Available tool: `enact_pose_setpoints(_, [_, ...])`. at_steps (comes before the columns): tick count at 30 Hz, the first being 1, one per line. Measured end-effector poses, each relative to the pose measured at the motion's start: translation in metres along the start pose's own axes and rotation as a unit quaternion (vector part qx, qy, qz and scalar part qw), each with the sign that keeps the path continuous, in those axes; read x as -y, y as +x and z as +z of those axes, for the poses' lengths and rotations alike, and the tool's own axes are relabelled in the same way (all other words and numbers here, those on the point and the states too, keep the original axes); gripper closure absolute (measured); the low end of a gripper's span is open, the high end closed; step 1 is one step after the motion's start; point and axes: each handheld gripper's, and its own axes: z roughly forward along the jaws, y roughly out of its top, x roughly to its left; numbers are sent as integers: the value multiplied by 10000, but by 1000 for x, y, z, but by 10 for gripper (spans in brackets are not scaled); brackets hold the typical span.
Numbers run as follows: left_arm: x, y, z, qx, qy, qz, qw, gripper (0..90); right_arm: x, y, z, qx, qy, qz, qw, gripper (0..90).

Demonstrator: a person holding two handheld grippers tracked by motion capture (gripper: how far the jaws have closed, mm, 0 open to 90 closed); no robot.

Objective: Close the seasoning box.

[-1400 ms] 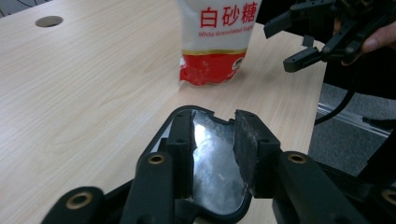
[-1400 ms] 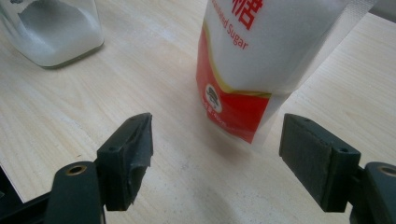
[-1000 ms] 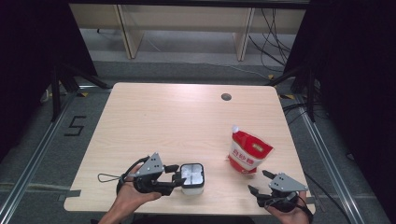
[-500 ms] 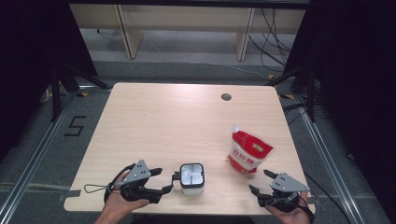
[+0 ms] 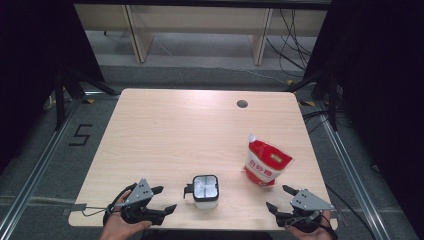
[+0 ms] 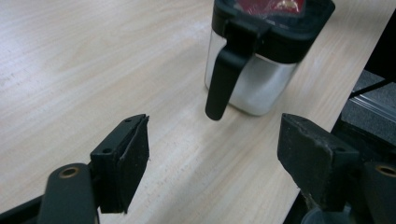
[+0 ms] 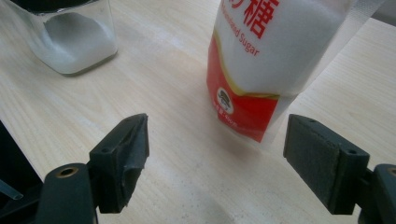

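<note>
Light wooden table (image 5: 165, 130), near edge. Small clear square jar with black lid and black side handle (image 5: 205, 190) stands upright there, white granules inside; handle points toward the left gripper (image 5: 166, 198). Left gripper sits just left of the jar, apart from it; its jaws have just been opening and now stand wide with nothing between them. In the left gripper view the jar (image 6: 261, 56) is ahead, handle hanging free, not touched. Right gripper (image 5: 280, 198) low at the table's near right corner, jaws spread wide, empty. Red-and-white plastic sugar pouch (image 5: 266, 161) stands upright just beyond it, right of the jar, well apart from both.
</note>
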Motion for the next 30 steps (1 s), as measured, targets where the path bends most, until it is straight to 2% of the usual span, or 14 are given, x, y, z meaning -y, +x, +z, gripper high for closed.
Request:
enact_pose_setpoints(2, [3,-2,1,-3,81,14,10000,244,0,0,1,-53,-18,26,10000,229])
enact_pose_setpoints(3, [6,-4,2,28,85,-152,9998,244,1,-1,1,-49,-11,10,10000,227])
enact_pose_setpoints(4, [7,-3,1,-15,218,16,9998,237,2,-1,0,-31,68,-2,10000,217])
enact_pose_setpoints(6, [12,-6,4,48,101,-137,9998,227,3,0,0,-85,140,106,9998,211])
enact_pose_setpoints(7, [13,-7,4,17,167,-120,9998,227,4,1,0,-60,158,153,9997,207])
enact_pose_setpoints(8, [14,-5,3,19,248,74,9997,227,4,-1,1,-89,144,69,9998,203])
enact_pose_setpoints(10, [16,-4,3,-7,310,121,9994,227,5,3,0,-172,259,323,9990,200])
enact_pose_setpoints(12, [18,-6,3,-12,291,-68,9996,227,5,1,1,-171,232,171,9994,196])
enact_pose_setpoints(13, [18,-3,2,-70,407,192,9990,226,6,1,1,-141,224,148,9995,195])
enact_pose_setpoints(15, [20,-5,3,-85,324,-90,9994,224,6,2,1,-220,257,200,9992,195])
enact_pose_setpoints(25, [21,-2,3,-124,458,-4,9989,223,9,5,-2,-201,304,98,9993,191])
enact_pose_setpoints(26, [20,-2,3,-72,460,105,9989,224,9,6,-2,-195,301,88,9993,191])
enact_pose_setpoints(29, [20,-2,4,-75,478,77,9988,223,10,7,-2,-253,330,106,9991,191])
enact_pose_setpoints(30, [21,-3,4,-86,493,-50,9987,223,10,7,-3,-261,373,152,9988,191])
